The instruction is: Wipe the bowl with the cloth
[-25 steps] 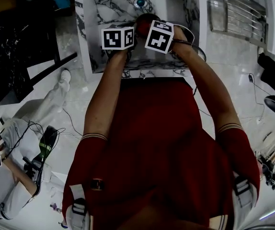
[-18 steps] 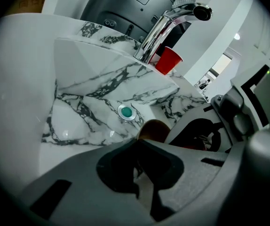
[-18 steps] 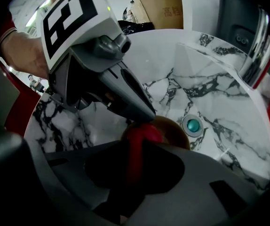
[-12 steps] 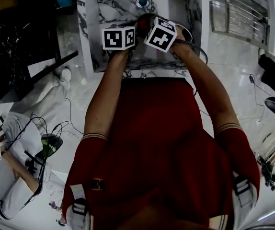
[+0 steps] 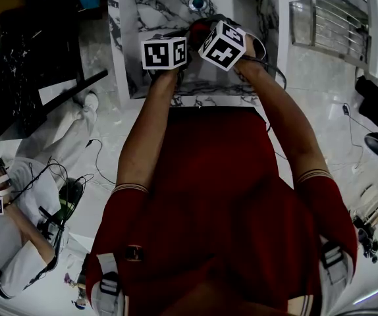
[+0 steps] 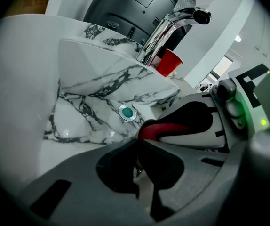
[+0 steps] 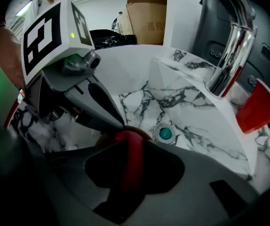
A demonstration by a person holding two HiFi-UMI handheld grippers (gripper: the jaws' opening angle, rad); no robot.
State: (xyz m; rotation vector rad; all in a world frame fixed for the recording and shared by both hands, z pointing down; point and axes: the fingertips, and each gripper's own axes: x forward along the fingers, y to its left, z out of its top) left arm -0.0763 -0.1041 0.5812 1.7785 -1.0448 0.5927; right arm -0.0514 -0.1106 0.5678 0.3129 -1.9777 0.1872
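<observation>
The red plastic bowl (image 7: 128,142) is held by its rim in the shut right claw (image 7: 128,168) over the white marble sink (image 6: 92,102), with the left claw (image 6: 137,160) closed just beside it on what seems a tan cloth (image 7: 106,136), and the rim could be levered free by hard wiping.

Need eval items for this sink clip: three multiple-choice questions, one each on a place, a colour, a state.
1. Where is the red cup? A in the basin; B beside the faucet; C on the floor.
2. Colour of the drain plug? A teal; B yellow; C black.
3. State of the right gripper? A apart, empty; B shut on the red bowl at its rim; C shut on the faucet.
Answers: B, the cup stands next to the faucet; A, the plug shows teal; B, the red rim sits between the jaws.
</observation>
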